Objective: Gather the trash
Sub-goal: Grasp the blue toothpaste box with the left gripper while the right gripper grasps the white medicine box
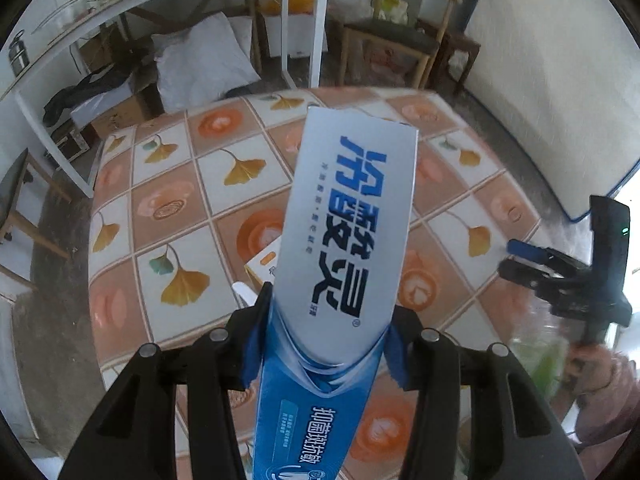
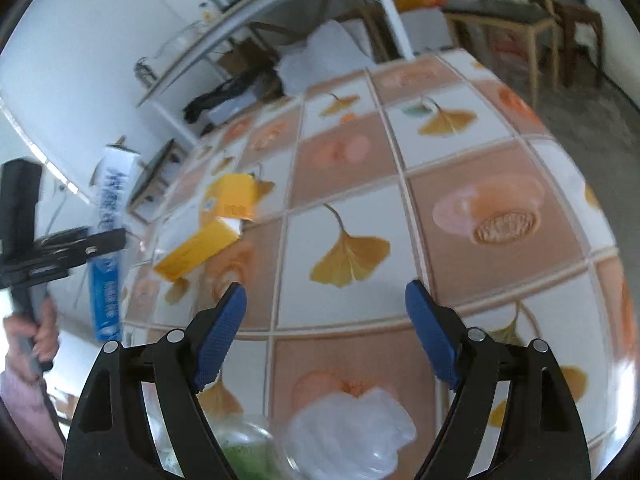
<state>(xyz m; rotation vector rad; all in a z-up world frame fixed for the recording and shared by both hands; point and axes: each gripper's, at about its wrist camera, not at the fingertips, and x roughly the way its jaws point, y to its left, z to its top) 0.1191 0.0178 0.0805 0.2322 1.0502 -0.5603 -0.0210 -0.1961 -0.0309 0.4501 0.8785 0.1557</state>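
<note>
Centrally, the left gripper [image 1: 322, 350] clamps a blue-and-silver toothpaste box [image 1: 344, 240] between its blue pads, lifted clear above the patterned tablecloth [image 1: 168, 208]. Right gripper [image 2: 326, 332]: fingers spread apart, nothing between them, above the cloth. Yellow cartons [image 2: 212, 232] lie on the table; a crumpled clear plastic bag [image 2: 352, 428] sits beneath the right gripper.
</note>
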